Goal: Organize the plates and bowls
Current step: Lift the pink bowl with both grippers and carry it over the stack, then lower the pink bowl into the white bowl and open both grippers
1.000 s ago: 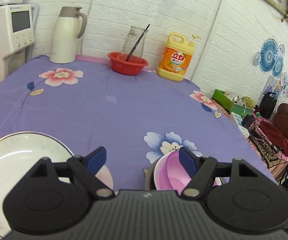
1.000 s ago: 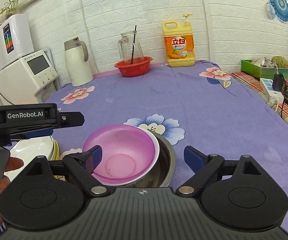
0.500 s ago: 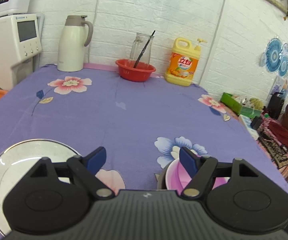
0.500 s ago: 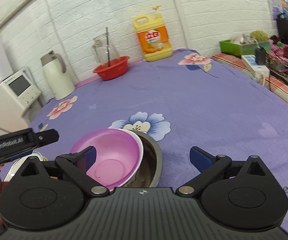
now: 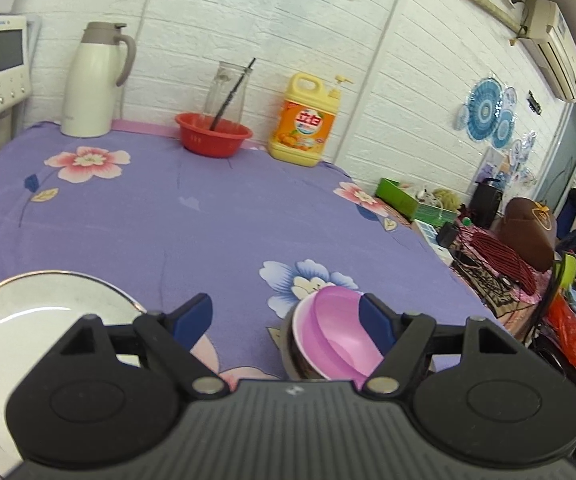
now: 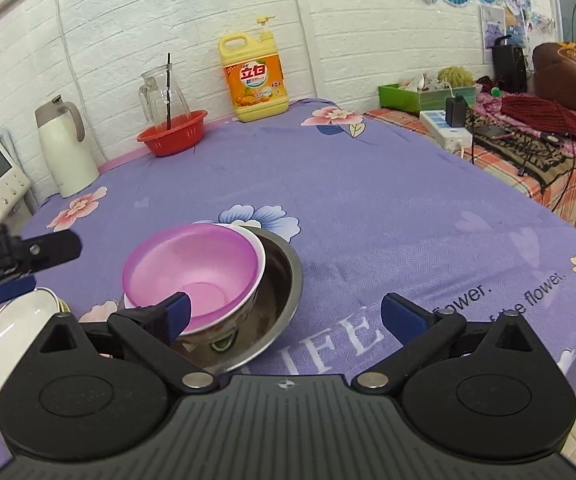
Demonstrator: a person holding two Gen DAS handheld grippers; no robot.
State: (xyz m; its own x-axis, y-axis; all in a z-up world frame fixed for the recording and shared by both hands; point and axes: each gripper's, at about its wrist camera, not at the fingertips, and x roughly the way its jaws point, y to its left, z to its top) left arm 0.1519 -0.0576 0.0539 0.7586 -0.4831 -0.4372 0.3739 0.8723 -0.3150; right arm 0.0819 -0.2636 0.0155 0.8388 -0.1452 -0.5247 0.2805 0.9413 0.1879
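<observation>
Left wrist view: your left gripper [image 5: 286,320] hangs above the purple floral cloth [image 5: 208,216], its jaws spread wide with nothing between them. Ahead and to the left of its left finger lies the white plate [image 5: 28,320], flat on the cloth and partly hidden under the gripper body. Just past its right finger sits the pink bowl [image 5: 335,332], tilted and nested in a white bowl [image 5: 296,320], which in turn sits inside a steel bowl [image 5: 288,352]. Far ahead, against the brick wall, stand a thermos [image 5: 92,80], a red basin [image 5: 212,134] holding a glass jug [image 5: 226,92], and a yellow detergent bottle [image 5: 303,122].

Right wrist view: your right gripper [image 6: 284,314] is likewise wide open and holds nothing. Its left finger [image 6: 176,314] overlaps the near rim of the pink bowl [image 6: 192,268]; whether it touches cannot be told. The pink bowl rests in the white bowl [image 6: 224,320], whose outer wall bears a green pattern, and both lean toward the left side of the steel bowl [image 6: 284,280]. The right finger is over bare cloth [image 6: 367,200], well apart from the stack. To the left of this gripper you see the left gripper [image 6: 20,260] from the side, over the plate [image 6: 12,324]. The plate lies just beside the bowl stack.
</observation>
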